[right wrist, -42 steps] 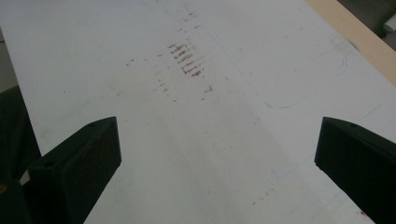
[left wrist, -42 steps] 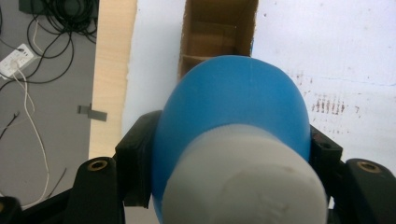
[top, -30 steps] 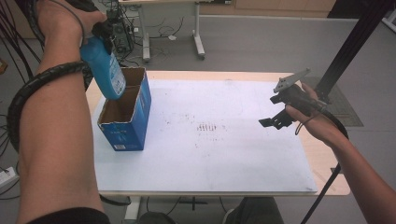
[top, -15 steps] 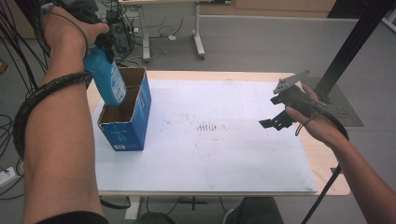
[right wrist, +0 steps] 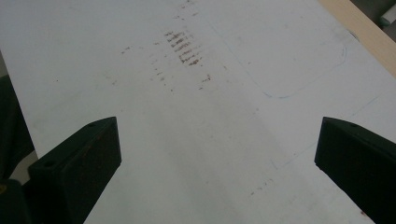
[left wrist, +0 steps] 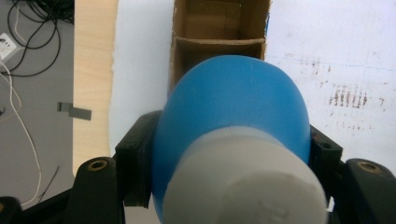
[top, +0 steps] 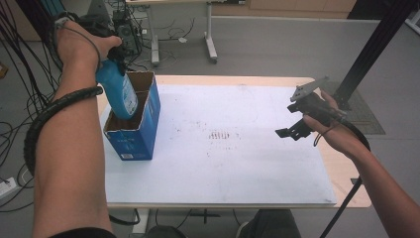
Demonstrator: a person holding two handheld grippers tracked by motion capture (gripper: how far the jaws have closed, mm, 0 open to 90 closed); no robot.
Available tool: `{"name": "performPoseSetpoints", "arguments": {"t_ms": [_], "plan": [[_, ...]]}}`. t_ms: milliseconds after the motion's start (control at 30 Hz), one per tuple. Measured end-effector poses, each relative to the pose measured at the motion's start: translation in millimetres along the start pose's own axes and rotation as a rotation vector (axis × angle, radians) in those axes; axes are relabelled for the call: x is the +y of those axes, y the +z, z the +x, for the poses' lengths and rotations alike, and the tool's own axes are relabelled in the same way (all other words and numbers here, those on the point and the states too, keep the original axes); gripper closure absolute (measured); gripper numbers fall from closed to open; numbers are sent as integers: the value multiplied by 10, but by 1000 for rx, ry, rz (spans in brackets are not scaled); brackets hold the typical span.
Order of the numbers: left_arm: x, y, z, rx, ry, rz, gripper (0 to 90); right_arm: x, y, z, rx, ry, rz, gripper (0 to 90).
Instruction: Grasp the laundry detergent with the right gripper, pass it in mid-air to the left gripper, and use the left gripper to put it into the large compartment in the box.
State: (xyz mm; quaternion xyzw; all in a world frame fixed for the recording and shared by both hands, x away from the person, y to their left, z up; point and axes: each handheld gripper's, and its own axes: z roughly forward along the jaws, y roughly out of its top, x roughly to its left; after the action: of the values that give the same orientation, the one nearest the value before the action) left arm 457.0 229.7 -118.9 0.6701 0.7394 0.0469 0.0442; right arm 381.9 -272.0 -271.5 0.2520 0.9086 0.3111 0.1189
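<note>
A blue bottle [top: 118,93] with a white cap [left wrist: 245,186] hangs tilted over an open blue cardboard box [top: 133,130] at the table's left; its lower end dips into the box's near compartment. My left gripper [top: 115,52] is shut on the bottle's upper part; in the left gripper view both black jaws press the blue bottle [left wrist: 233,112] from either side, with the box [left wrist: 219,28] and its divider beyond. At the table's right my right gripper [top: 292,131] hovers above the white sheet, open, nothing between its wide-set jaws [right wrist: 217,154].
A white sheet [top: 237,148] with brownish smudges [top: 220,135] covers most of the wooden table [top: 346,173]. Cables lie on the floor at the left, and a black post [top: 374,44] stands beyond the table's right corner.
My left hand has sunk with the bottle, whose bottom now reaches into the box. The right hand has stayed where it was.
</note>
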Motion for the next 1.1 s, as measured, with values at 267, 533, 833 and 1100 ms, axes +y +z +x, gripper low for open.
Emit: {"name": "performPoseSetpoints", "arguments": {"t_ms": [267,533,833,1100], "plan": [[-35,242,33,-17,-14,12,358,-17,-1,-13,-7,-3,0,4],[-49,526,-12,18,19,38,357,-63,14,-31,-9,7,9,4],[-73,812,-48,30,35,51,358,-84,40,-37,-11,12,10,4],[-79,1002,-64,28,41,52,358,-113,73,-53,-6,21,13,4]]}}
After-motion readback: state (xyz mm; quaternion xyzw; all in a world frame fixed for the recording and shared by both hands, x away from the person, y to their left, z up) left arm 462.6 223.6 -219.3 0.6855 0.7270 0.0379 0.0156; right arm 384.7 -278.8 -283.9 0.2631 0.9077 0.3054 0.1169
